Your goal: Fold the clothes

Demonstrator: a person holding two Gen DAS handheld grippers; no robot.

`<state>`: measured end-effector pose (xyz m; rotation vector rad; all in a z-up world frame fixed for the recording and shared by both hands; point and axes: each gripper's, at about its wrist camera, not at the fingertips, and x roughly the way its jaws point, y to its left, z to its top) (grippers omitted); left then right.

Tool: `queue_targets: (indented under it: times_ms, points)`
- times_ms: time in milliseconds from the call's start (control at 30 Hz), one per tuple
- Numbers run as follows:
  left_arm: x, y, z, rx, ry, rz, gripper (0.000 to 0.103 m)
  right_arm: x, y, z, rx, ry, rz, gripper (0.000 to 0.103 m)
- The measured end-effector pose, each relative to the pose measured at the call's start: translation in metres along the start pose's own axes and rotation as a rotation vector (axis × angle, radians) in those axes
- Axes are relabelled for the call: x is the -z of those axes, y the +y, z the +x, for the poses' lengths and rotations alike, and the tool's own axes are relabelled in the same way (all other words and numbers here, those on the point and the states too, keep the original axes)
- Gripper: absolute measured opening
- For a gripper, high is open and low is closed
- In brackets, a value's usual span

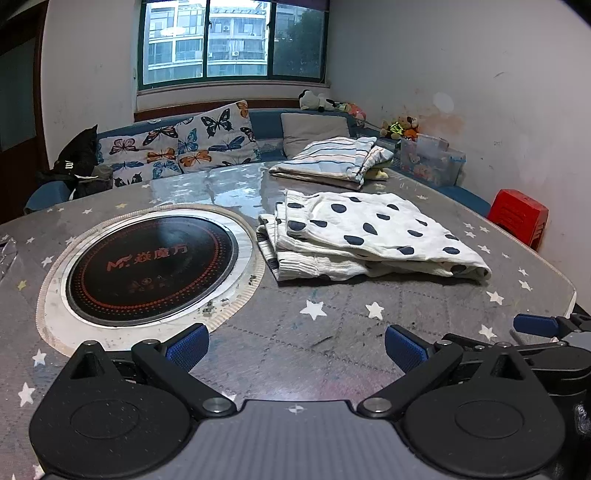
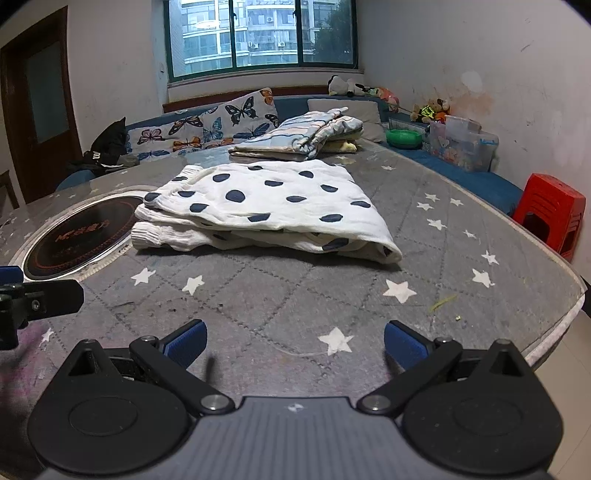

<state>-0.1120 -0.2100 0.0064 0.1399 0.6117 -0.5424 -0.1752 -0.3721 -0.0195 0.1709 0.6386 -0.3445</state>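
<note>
On a star-printed grey table [image 2: 295, 295], a folded white garment with dark polka dots [image 2: 273, 199] lies flat at about 12 o'clock from the right gripper [image 2: 294, 341], whose blue-padded jaws stand wide apart, holding nothing, well short of the cloth. From the left wrist view the same garment [image 1: 373, 229] sits at roughly 1 o'clock, just beside the round built-in induction cooktop [image 1: 151, 266] at 11 o'clock; the left gripper [image 1: 296, 349] is likewise spread open and empty above bare tabletop. How many layers the folded piece has cannot be made out; its lower folds are partly hidden beneath the top panel. Behind it, at 12 o'clock in the right view, a striped folded stack [image 2: 299, 134] rests near the table's far edge, a yellowish item under it mostly covered. Butterfly-print cushions [image 2: 221, 122] line a blue bench below the window [image 2: 262, 33]. A red plastic stool [image 2: 550, 214] stands at 3 o'clock, its lower part cut off by the table's rim.
</note>
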Motion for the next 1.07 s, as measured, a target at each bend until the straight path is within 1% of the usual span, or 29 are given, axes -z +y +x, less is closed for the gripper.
queue_targets:
  times_ms: [133, 567, 733, 1067]
  points:
    - [0.001, -0.004, -0.007, -0.003, -0.015, 0.009, 0.103, -0.001, 0.001, -0.007, -0.015, -0.012, 0.003, 0.103]
    - [-0.004, -0.014, -0.022, 0.0, -0.057, 0.033, 0.103, -0.004, 0.002, -0.014, -0.023, -0.026, 0.005, 0.103]
    - [-0.006, -0.018, -0.025, 0.007, -0.063, 0.038, 0.103, -0.005, 0.004, -0.014, -0.027, -0.028, -0.001, 0.103]
    - [-0.01, -0.017, -0.018, -0.007, -0.058, 0.031, 0.103, -0.005, 0.005, -0.006, -0.035, -0.013, -0.003, 0.103]
